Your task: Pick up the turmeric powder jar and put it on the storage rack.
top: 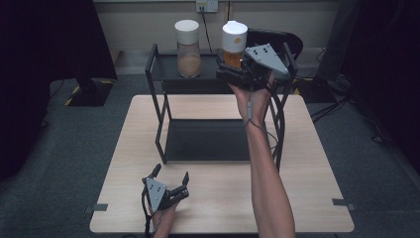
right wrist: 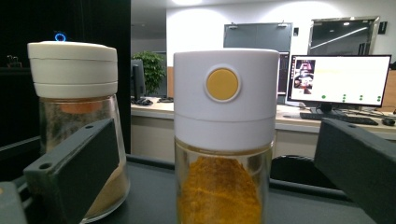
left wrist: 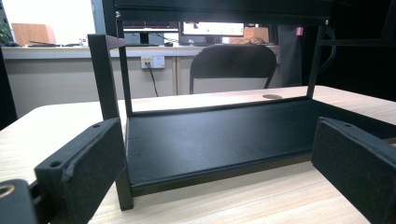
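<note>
One glass jar [right wrist: 223, 140], white-capped with a yellow button, holds orange powder.

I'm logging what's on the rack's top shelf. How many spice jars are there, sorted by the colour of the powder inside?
Orange-yellow powder jar: 1
Tan powder jar: 1
Total: 2 jars, both white-capped, upright on the black rack's top shelf.

Black grippers [top: 171, 181], flat black fingers [left wrist: 81, 170], grey three-cornered plates, trailing cables; bare forearms.
</note>
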